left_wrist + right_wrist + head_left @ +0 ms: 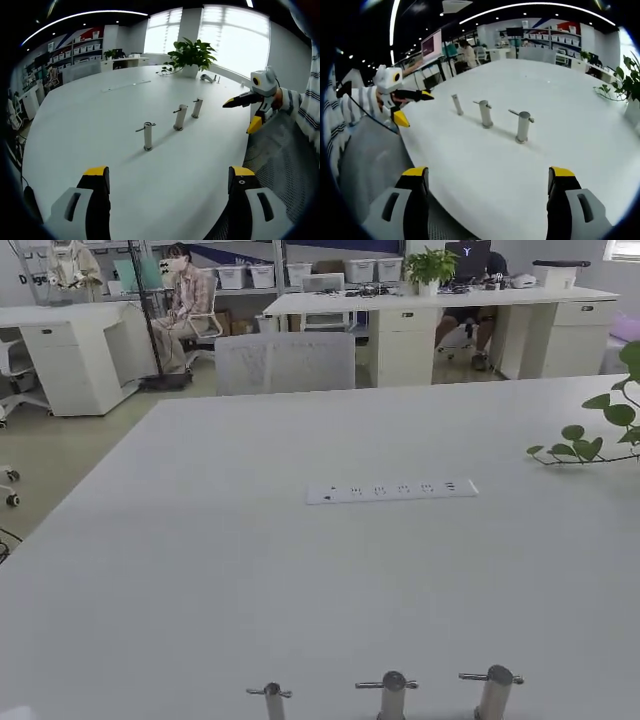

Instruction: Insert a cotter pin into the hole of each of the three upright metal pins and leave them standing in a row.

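The left claw [169,172] hangs wide open at the near left side of a white table [300,570], its yellow-tipped jaws far apart and gripping nothing. The right claw [488,172] is spread just as wide, also empty, at the near right side. In each gripper view the other claw appears across the table, and the one seen from the left gripper view is held at the end of a striped sleeve [310,95].

Between the claws and close to the table's near edge, three metal pins stand upright in a row running left to right: the left pin [271,704], the middle pin [392,700] and the right pin [493,698]. Each has a cotter pin through the hole near its top, sticking out sideways: the left cotter pin [270,692], the middle cotter pin [386,684] and the right cotter pin [488,677]. Neither claw touches a pin, and both are well apart from the row.

Farther off, a white power strip [392,491] lies flat at mid-table. A leafy sprig [590,445] trails in from the far right. Beyond the table stand white desks, with a seated person [185,300] at far left.
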Tool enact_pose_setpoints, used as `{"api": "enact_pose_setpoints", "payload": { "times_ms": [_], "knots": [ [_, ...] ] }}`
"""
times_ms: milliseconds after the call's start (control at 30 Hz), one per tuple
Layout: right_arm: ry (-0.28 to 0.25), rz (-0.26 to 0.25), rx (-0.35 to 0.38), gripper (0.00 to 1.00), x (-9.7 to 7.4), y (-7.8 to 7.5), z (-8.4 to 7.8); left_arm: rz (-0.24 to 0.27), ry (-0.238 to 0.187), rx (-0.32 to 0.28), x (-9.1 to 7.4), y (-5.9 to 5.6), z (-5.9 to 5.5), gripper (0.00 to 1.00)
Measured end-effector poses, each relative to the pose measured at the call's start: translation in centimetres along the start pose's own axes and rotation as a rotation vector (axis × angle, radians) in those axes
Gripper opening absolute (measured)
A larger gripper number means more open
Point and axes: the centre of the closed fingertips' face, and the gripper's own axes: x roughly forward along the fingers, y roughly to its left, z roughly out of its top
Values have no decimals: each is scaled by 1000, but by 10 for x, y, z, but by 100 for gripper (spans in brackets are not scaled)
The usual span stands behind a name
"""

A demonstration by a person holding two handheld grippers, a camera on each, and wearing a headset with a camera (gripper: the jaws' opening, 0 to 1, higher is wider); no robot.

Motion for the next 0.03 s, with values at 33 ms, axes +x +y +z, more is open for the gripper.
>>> {"api": "enact_pose_setpoints", "payload": {
  "times_ms": [33],
  "knots": [
    [4, -2, -2, 100, 0, 0, -1, 0, -1, 2, 0, 0, 1, 99]
  ]
}}
